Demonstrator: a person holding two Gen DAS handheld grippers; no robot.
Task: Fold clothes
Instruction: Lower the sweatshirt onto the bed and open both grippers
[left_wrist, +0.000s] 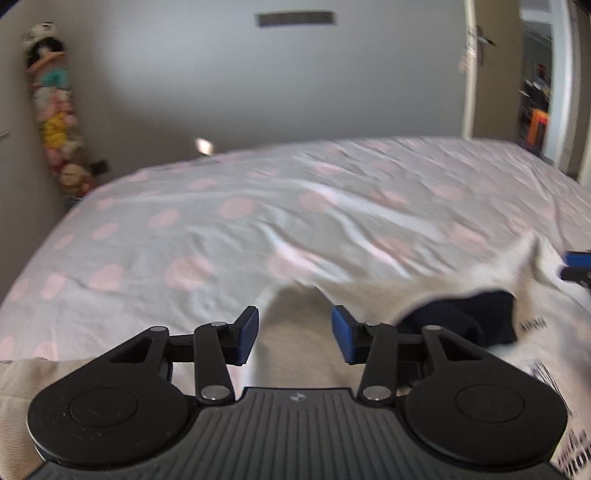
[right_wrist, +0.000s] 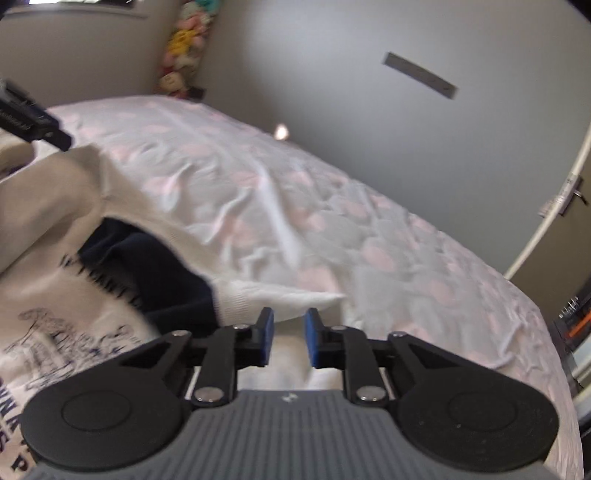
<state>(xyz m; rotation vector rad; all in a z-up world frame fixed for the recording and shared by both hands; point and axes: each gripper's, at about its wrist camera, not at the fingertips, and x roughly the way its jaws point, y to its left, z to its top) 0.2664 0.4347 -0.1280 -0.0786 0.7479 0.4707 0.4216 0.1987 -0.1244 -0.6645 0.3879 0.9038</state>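
Observation:
A cream sweatshirt (left_wrist: 461, 288) with dark printed lettering lies spread on the bed, its navy neck lining (left_wrist: 465, 321) showing. My left gripper (left_wrist: 294, 326) hangs just above the cream cloth near its far edge, jaws open, nothing between the pads. In the right wrist view the sweatshirt (right_wrist: 55, 206) fills the left side, with the navy lining (right_wrist: 159, 273) and a blue print (right_wrist: 55, 343). My right gripper (right_wrist: 289, 326) hovers over the white ribbed edge (right_wrist: 280, 299). Its pads stand a narrow gap apart and grip nothing.
The bed (left_wrist: 221, 221) wears a grey sheet with pink dots, wrinkled and bare beyond the garment (right_wrist: 369, 236). Plush toys (left_wrist: 55, 110) are stacked in the far corner. A grey wall stands behind, and a door (left_wrist: 487, 74) opens at the right.

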